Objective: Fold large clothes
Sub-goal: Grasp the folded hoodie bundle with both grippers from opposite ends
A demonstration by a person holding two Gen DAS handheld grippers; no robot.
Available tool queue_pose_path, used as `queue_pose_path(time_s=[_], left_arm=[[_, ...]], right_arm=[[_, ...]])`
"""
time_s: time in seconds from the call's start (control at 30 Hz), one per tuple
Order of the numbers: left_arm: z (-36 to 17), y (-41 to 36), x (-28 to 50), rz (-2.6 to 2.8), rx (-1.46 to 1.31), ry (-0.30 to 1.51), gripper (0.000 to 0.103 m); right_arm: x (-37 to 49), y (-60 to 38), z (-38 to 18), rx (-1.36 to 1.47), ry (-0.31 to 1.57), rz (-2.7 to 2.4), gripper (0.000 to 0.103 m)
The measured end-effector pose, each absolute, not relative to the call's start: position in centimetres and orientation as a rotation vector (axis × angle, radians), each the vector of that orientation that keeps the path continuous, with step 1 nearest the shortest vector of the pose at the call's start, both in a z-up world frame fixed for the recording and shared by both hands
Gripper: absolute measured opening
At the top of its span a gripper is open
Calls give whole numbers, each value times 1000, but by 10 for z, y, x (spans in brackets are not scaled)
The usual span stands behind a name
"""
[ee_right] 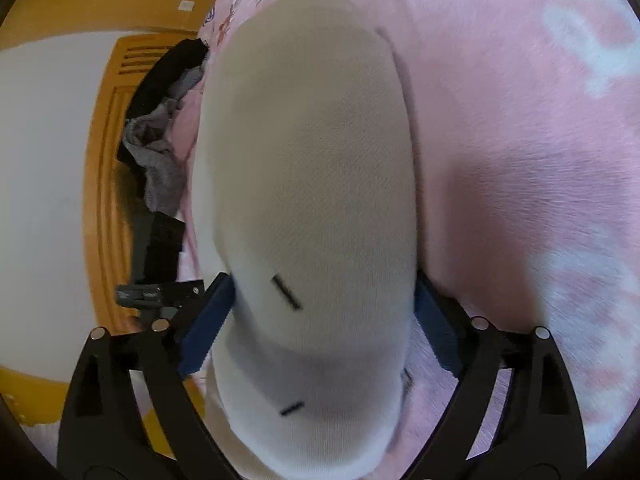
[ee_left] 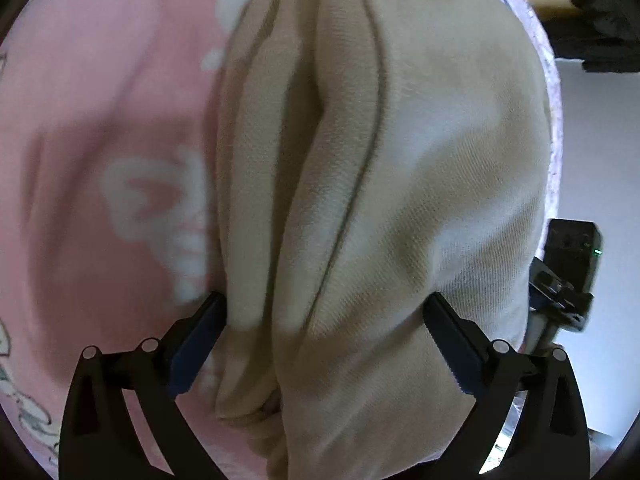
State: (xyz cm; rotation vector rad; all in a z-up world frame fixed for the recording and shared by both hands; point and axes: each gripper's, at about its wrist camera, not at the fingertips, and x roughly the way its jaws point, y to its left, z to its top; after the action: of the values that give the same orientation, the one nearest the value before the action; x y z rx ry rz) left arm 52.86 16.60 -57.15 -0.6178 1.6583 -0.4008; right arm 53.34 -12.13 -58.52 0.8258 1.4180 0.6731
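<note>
In the left wrist view, the left gripper (ee_left: 323, 312) is holding its jaws spread wide, with a thick bundle of the beige garment (ee_left: 400, 184) sitting between them; the left pad is touching the cloth's edge, while the right pad is lying against the fabric's surface, so whether they are truly clamping it I cannot tell. The garment is bunching in long folds, with a dark seam line running down it, over a pink bedspread (ee_left: 100, 120) printed with white figures. At the right edge the other gripper's body with a green light is showing. In the right wrist view, the right gripper (ee_right: 323, 298) is also standing wide, both blue pads pressing the sides of a rounded mass of the same garment (ee_right: 312, 168), which is carrying two short dark stitched marks. It is lying on the pink bedspread (ee_right: 520, 120), beside a pile of dark and grey clothes (ee_right: 156, 148) near a wooden door (ee_right: 100, 200).
</note>
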Motion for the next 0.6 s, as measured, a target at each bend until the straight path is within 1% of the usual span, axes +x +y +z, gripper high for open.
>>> queue_pose_path(time_s=[0.03,0.13,0.3,0.43,0.47,0.5,0.53,0.57,0.6], left_arm=[[-573,169,528,-416,-622,1652,96],[-579,178,526,-447,-644,1650,96],[-592,178,529,-503,-636,1657,96],[-586,172,522,-491,-620,1633,96],[-583,169,519,-488,-609,1622,91],[-577,161,516,-492,-617,1611,81],[-573,157,512,-497,-641,1601,75],[-570,154,510,-501,-659,1594,65],[-566,154,507,-491,-661,1586,62]], right_arm=[[534,-119,-587,830,1422,678,93],[537,-109,-589,801,1424,697,97],[537,-108,-594,794,1412,710,98],[536,-110,-595,801,1421,691,98],[536,-111,-595,803,1427,683,98],[536,-113,-596,802,1431,675,98],[535,-112,-595,798,1433,659,98],[536,-109,-593,795,1433,651,98],[536,-107,-592,788,1432,644,98]])
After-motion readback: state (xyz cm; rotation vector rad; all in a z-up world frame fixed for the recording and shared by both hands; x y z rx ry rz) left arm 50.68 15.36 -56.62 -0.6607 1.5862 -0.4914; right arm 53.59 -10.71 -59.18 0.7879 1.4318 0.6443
